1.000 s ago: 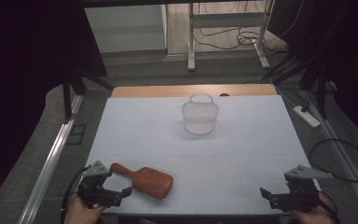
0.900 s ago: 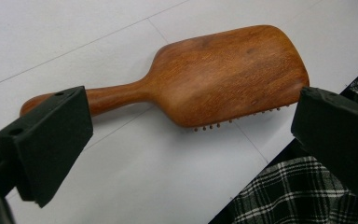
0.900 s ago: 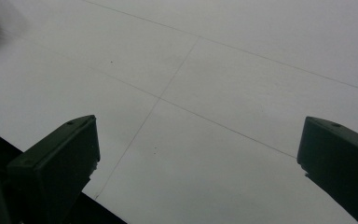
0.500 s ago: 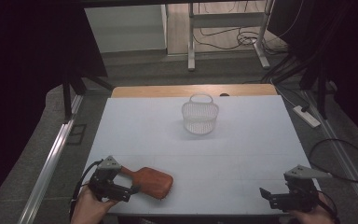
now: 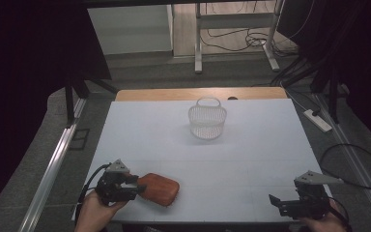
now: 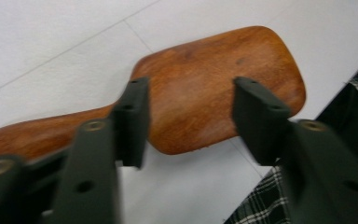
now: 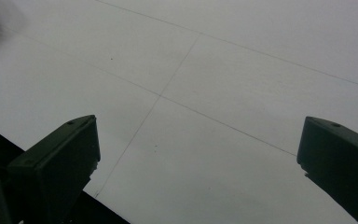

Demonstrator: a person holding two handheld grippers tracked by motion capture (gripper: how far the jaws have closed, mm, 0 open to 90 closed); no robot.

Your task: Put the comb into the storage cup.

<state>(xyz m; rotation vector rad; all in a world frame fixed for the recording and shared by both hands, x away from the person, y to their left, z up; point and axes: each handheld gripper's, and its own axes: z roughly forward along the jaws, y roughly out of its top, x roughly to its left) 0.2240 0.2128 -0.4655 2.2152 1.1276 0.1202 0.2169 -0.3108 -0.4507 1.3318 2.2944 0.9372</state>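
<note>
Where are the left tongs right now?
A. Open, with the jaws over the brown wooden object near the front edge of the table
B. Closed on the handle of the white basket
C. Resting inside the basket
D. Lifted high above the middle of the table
A: the left tongs stand open, jaws apart over the brown wooden object, far from the white basket.

Flat brown wooden paddle (image 5: 158, 188), front-left

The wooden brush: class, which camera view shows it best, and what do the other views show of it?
The left gripper view: the wooden brush lies close up, its back and handle plain between the open left gripper. The high view shows it small near the table's front edge; the right gripper view catches a blurred brown scrap in its corner.
</note>
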